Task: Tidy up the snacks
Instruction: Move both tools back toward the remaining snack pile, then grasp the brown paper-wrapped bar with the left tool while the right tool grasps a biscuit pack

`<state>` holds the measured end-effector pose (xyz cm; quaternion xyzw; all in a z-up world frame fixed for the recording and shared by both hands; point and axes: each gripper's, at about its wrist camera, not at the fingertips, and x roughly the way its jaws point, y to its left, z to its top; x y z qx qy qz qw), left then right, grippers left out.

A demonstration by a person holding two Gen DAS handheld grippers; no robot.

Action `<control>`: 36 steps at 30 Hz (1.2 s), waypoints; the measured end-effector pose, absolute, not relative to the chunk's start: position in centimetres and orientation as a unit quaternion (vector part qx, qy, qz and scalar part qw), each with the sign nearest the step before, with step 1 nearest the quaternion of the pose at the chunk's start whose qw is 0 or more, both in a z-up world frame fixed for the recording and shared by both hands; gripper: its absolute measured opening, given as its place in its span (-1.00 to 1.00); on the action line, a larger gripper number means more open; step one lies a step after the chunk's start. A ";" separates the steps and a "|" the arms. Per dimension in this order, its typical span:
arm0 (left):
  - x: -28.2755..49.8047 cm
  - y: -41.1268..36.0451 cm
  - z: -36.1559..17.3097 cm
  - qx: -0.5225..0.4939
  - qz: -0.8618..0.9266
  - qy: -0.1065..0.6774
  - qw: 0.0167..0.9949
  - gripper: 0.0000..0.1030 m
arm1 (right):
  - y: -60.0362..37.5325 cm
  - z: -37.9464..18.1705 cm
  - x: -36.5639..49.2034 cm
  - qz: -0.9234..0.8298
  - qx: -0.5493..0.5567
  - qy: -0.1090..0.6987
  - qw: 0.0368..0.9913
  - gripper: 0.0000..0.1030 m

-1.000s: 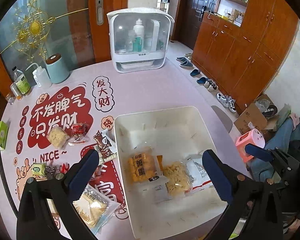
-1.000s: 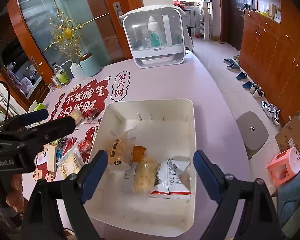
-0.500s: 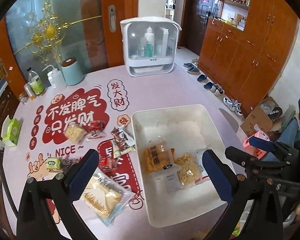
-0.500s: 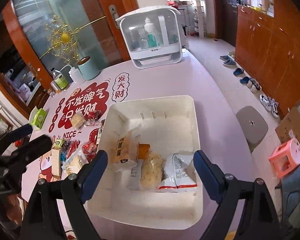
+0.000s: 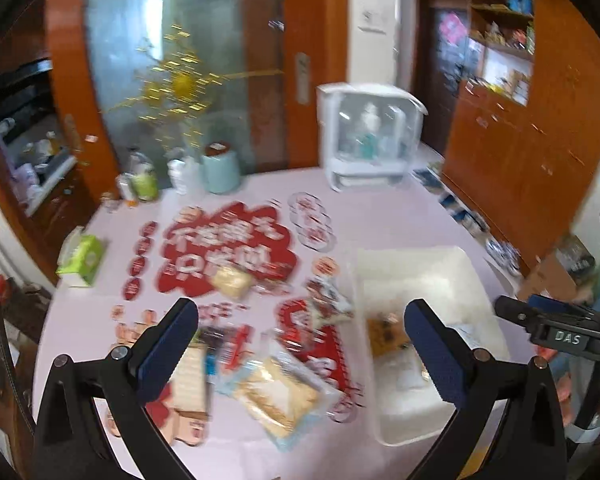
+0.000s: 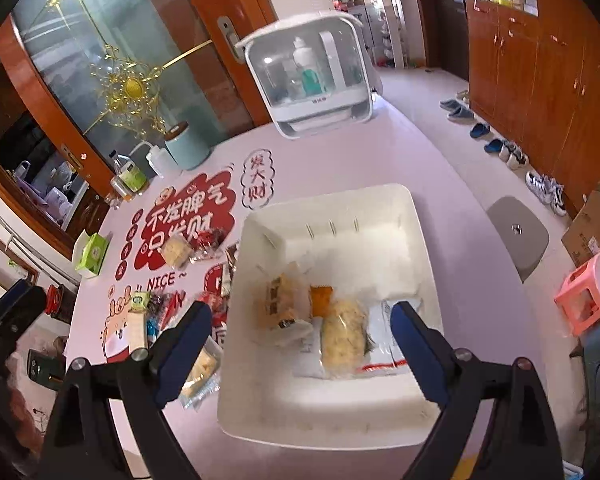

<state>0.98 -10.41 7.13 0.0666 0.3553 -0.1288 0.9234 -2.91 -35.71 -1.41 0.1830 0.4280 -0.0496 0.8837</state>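
Your left claw, spread and empty, has swung from the bin toward the loose snacks on the surface; the next pickup looks likely. Right claw hovers spread over the bin.

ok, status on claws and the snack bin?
Both claws, left and right, open, empty. White bin holds several packets. Loose snacks on table, nothing blocking.

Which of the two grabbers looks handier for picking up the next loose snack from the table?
Probably the left. The left gripper hangs open over the loose packets, with a clear-wrapped snack lying just ahead of its fingers. The right gripper, also open, sits above the white bin, whose snacks are already put away.
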 end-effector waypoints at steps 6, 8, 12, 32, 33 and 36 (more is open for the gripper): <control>1.3 -2.8 9.4 0.050 -0.067 0.315 0.945 0.99 | -32.5 0.2 -1.8 -0.043 0.171 0.389 0.904 0.78; 1.6 -0.9 9.7 0.052 -0.051 0.309 0.948 0.99 | -30.9 0.9 -1.2 -0.036 0.160 0.374 0.913 0.78; 2.2 2.7 10.3 0.053 -0.031 0.304 0.951 0.99 | -27.7 2.3 0.1 -0.022 0.130 0.350 0.928 0.78; 13.2 10.4 -8.4 -0.004 -0.065 0.513 0.856 0.99 | -13.4 -4.2 18.5 0.061 0.019 0.460 0.886 0.53; 13.8 10.6 -10.3 -0.016 -0.063 0.528 0.847 0.99 | -12.8 -5.6 19.8 0.067 0.013 0.473 0.878 0.53; 14.5 11.4 -14.5 -0.046 -0.046 0.566 0.822 0.99 | -11.0 -9.5 22.6 0.088 -0.010 0.501 0.861 0.52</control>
